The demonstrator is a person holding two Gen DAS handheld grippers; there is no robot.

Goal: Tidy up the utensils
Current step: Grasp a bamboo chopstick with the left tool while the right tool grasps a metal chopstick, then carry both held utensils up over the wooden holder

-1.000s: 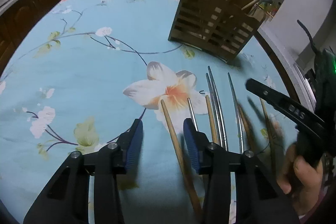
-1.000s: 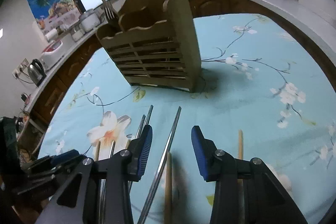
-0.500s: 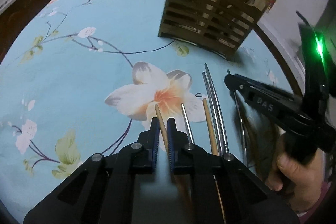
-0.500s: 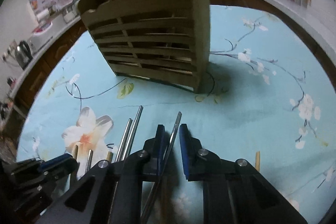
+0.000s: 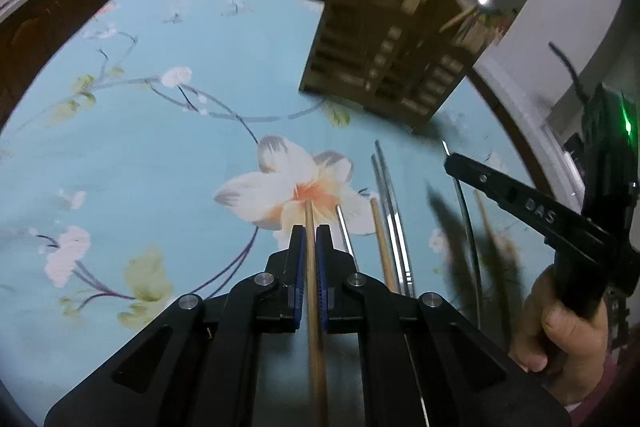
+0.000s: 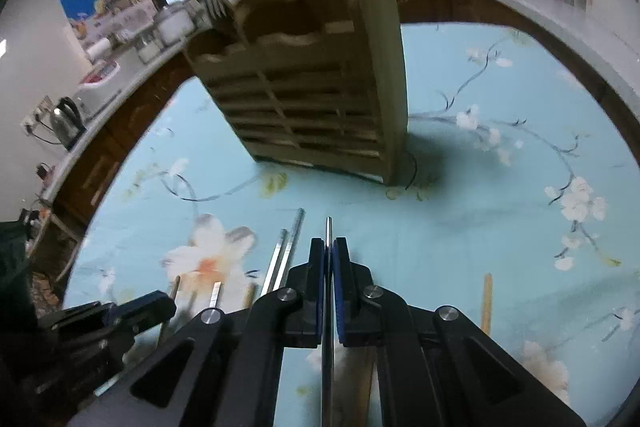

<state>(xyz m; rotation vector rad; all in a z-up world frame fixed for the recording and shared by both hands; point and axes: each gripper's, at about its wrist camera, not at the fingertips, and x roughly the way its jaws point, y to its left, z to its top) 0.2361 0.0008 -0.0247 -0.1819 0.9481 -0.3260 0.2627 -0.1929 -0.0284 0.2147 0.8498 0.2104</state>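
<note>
Wooden chopstick pinched by left gripper, jaws just closed; metal chopstick pinched likewise by right gripper. Both sticks aligned along fingers, tips aimed at wooden holder ahead, toward tabletop's far edge; right gripper judged nearer

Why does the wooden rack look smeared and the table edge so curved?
Left wrist view: the wooden rack is motion-blurred, while the left claw stays sharp. Right wrist view: the rack is softly blurred too. In both, the fisheye lens bends the table edge into a curve.
</note>
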